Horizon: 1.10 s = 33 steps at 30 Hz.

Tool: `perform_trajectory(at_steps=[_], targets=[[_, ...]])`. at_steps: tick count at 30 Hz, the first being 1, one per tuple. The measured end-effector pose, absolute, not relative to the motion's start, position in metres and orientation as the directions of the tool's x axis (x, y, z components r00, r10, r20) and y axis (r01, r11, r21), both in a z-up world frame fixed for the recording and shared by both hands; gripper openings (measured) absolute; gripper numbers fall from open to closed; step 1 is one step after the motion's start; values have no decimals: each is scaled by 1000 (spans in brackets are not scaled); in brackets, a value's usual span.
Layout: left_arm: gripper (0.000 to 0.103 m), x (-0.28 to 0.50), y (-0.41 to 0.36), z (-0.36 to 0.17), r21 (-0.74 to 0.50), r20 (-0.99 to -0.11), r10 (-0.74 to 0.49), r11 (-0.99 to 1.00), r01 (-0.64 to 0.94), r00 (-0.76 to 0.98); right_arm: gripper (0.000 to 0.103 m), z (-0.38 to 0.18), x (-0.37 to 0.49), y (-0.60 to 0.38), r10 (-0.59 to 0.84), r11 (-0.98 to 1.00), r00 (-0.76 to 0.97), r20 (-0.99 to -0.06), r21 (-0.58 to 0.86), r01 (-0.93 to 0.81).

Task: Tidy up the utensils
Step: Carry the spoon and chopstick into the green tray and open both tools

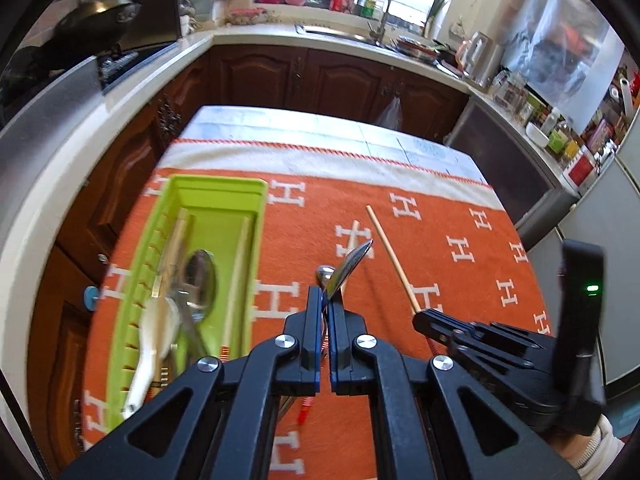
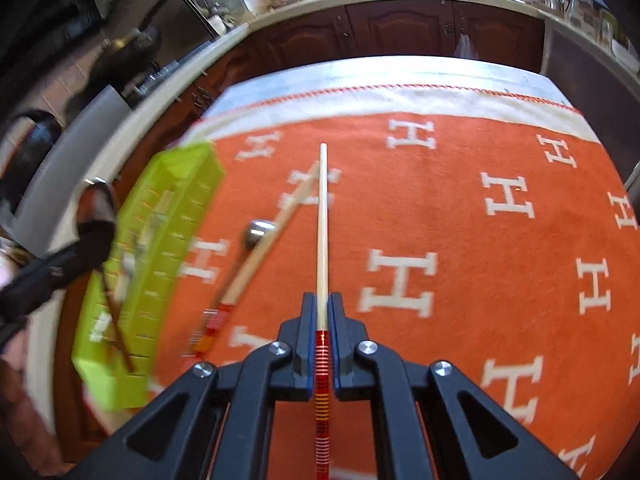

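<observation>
1. Setting: a kitchen with dark wood cabinets point(image 1: 320, 76) and a pale countertop point(image 1: 168, 68); a table carries an orange cloth point(image 1: 440, 216) patterned with white letters "H", the only legible writing.
2. Green tray point(image 1: 218, 196), left of centre in the left wrist view: it holds a metal spoon point(image 1: 200, 276), a white spoon point(image 1: 150, 344) and a chopstick point(image 1: 236, 276). Its lower end is cut off by the gripper frame. In the right wrist view the tray point(image 2: 176, 184) is blurred and its contents cannot be made out.
3. Left gripper point(image 1: 327, 300), lower centre: fingers closed on a metal spoon-like utensil point(image 1: 348, 264), whose handle is hidden between the pads.
4. Right gripper point(image 2: 322, 312), lower centre of its own view: fingers clamped on a chopstick with a red-banded end point(image 2: 322, 220), pointing toward the top of the frame. The left wrist view shows this gripper point(image 1: 430, 316) at lower right, the stick point(image 1: 392, 256) rising to upper left.
5. Loose on the cloth, seen best in the right wrist view: a second chopstick point(image 2: 260, 256), blurred, and a small metal spoon point(image 2: 258, 230) touching or just beside it. In the left wrist view the held utensil partly hides both.
</observation>
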<state>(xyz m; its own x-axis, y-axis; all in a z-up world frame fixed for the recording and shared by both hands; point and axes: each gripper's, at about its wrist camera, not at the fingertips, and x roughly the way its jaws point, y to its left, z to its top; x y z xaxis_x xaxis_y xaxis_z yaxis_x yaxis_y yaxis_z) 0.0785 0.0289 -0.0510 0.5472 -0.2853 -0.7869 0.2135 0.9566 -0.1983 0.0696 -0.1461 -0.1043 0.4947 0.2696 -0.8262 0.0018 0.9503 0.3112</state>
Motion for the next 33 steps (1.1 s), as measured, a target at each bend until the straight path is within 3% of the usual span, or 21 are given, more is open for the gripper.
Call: perform_trajectory(at_steps=[7, 17, 19, 21, 22, 33], targets=[[0, 83, 87, -35, -171, -783, -193, 981, 94, 591, 5, -64, 66, -109, 414, 894, 478, -774, 445, -55], [1, 108, 140, -68, -205, -824, -155, 978, -32, 544, 6, -56, 101, -35, 480, 864, 383, -789, 500, -52], [13, 111, 141, -75, -190, -833, -137, 981, -45, 537, 7, -61, 107, -22, 479, 868, 352, -804, 494, -52], [43, 112, 141, -76, -176, -829, -122, 983, -47, 545, 7, -67, 110, -8, 465, 881, 317, -826, 468, -73], [47, 111, 141, -76, -171, -824, -116, 984, -47, 554, 8, -69, 110, -4, 455, 887, 309, -835, 454, -81], [62, 103, 133, -56, -142, -790, -83, 989, -50, 608, 12, -46, 95, -18, 420, 906, 386, -821, 401, -132]])
